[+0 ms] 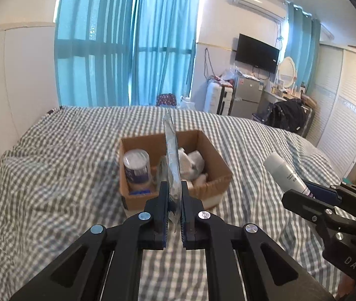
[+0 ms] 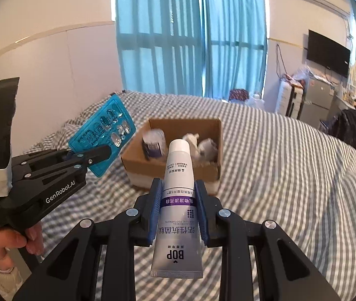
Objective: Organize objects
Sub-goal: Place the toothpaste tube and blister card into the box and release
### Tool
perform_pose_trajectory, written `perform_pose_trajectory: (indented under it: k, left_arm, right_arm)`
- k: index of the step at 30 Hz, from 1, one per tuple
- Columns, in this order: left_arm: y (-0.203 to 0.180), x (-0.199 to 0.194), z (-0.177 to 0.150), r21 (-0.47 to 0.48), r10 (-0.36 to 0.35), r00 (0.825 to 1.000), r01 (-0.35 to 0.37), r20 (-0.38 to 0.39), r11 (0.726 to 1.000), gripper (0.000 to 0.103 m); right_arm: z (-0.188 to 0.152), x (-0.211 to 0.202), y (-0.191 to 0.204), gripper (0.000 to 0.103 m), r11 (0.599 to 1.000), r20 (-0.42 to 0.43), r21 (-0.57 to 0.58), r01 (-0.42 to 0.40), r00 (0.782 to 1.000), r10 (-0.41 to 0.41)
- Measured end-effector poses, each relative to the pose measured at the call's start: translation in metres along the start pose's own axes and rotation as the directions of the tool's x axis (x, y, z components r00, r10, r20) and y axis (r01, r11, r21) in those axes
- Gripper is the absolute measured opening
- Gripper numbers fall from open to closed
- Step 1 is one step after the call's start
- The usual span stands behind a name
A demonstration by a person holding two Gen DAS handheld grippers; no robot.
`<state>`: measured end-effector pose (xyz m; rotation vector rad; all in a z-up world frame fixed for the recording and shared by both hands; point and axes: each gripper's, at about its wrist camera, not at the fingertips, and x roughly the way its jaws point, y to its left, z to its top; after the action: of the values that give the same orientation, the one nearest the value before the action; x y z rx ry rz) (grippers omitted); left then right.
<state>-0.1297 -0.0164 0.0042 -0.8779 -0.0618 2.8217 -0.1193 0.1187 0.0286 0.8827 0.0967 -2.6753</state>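
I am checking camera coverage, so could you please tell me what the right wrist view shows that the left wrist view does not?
Only the right wrist view shows the blister pack's blue printed face, the toothpaste tube's full label, and the hand holding the left gripper.

Only the left wrist view shows the pack edge-on and the wardrobe doors.

Both show the cardboard box on the checked bedspread, the bottle inside, and the right gripper.

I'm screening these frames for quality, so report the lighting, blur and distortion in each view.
Left wrist view: backlit by the curtains, fisheye bends the walls, dark corners; the blister pack in the left tool is edge-on and soft, and the box contents are blurry. Right wrist view: same backlight and curvature; the tube in the right tool reads sharply, the box behind is soft.
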Motion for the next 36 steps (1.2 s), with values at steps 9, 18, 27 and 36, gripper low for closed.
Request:
perform_pose_trajectory:
  k: [9,18,27,36]
  left_arm:
    - [0.018,0.044,0.044,-0.018,0.009,1.000,-0.009,0.011,1.000,0.007]
    - [0.023,0.123,0.061,-0.006,0.022,0.999,-0.022,-0.046,1.000,0.007]
    - [0.027,0.192,0.035,0.005,0.027,0.989,-0.026,-0.145,1.000,0.007]
    - [0.024,0.208,0.024,0.019,0.030,0.981,-0.027,-0.192,0.999,0.008]
  right_arm:
    - [0.059,0.047,-0.007,0.026,1.000,0.028,-0.011,-0.029,0.999,0.029]
    - [0.115,0.133,-0.024,0.026,1.000,0.031,-0.001,-0.016,0.999,0.016]
    - [0.110,0.221,-0.052,0.026,0.998,-0.045,0.069,-0.009,0.999,0.012]
    - [0.084,0.243,-0.067,0.026,0.994,-0.089,0.103,-0.020,0.996,0.029]
